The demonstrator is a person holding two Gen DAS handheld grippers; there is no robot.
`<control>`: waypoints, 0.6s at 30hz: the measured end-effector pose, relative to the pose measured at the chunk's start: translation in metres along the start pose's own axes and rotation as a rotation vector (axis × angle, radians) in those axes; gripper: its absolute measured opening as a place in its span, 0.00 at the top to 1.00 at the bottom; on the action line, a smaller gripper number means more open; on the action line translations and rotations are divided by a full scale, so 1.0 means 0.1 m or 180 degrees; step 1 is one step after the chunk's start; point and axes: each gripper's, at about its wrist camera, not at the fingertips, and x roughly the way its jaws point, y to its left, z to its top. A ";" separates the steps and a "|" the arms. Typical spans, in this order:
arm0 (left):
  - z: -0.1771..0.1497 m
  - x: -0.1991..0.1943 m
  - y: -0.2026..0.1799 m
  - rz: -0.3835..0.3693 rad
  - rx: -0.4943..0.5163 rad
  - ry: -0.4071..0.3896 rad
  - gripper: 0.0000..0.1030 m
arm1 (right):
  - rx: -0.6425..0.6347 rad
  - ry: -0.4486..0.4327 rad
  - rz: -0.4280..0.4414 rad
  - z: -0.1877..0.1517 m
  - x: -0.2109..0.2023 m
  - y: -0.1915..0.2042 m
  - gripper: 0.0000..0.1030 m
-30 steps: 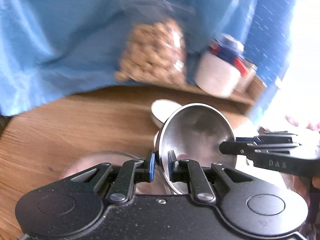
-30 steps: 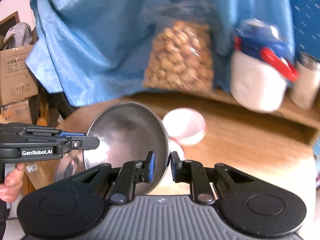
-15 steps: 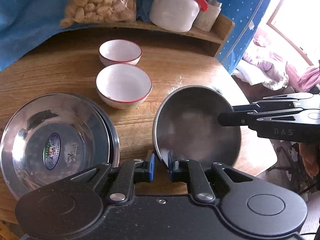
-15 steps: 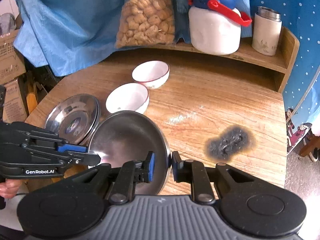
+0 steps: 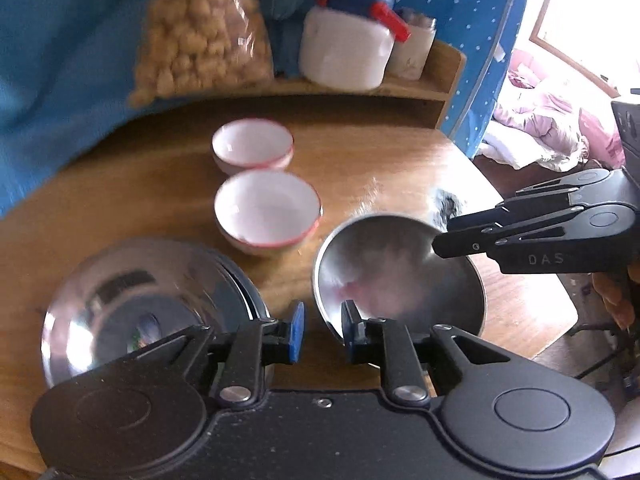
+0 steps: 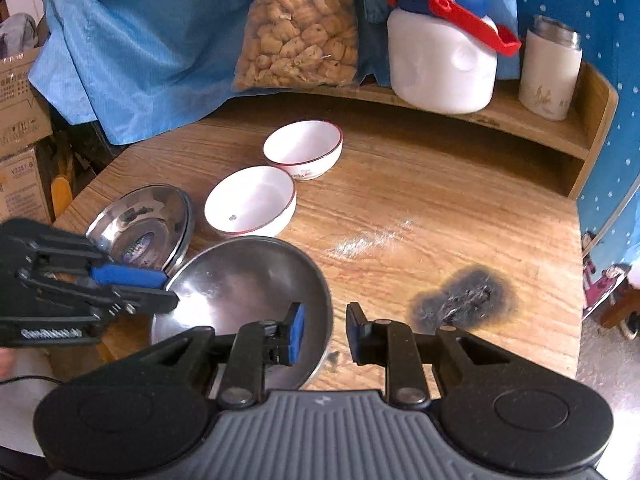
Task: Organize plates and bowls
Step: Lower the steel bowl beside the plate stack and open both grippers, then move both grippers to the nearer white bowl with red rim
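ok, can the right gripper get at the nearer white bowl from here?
Probably yes. The right gripper is open, its jaws either side of the steel bowl's rim, gripping nothing. The nearer white bowl sits just beyond that steel bowl, top uncovered. It would likely need to lift over the steel bowl first.

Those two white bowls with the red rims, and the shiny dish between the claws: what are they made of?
The two white bowls look like glazed ceramic or possibly enamel: glossy white, with a thin red rim line. The shiny dish looks like polished steel: grey and mirror-like, with blurred reflections.
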 end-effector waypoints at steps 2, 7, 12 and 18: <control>0.04 -0.07 0.03 0.0038 0.0010 -0.0080 0.75 | -0.0028 -0.0056 -0.0039 0.01 -0.02 -0.01 0.74; 0.24 -0.10 0.23 0.0326 -0.0055 -0.0315 0.26 | 0.0041 -0.0234 0.0054 0.11 -0.05 -0.10 0.44; 0.52 0.06 0.53 0.0483 -0.0177 -0.0371 0.01 | 0.0104 -0.0354 0.0139 0.27 0.09 -0.16 0.13; 0.74 0.49 0.79 0.0497 -0.0257 -0.0112 0.01 | 0.0041 -0.0267 0.0237 0.51 0.46 -0.12 0.07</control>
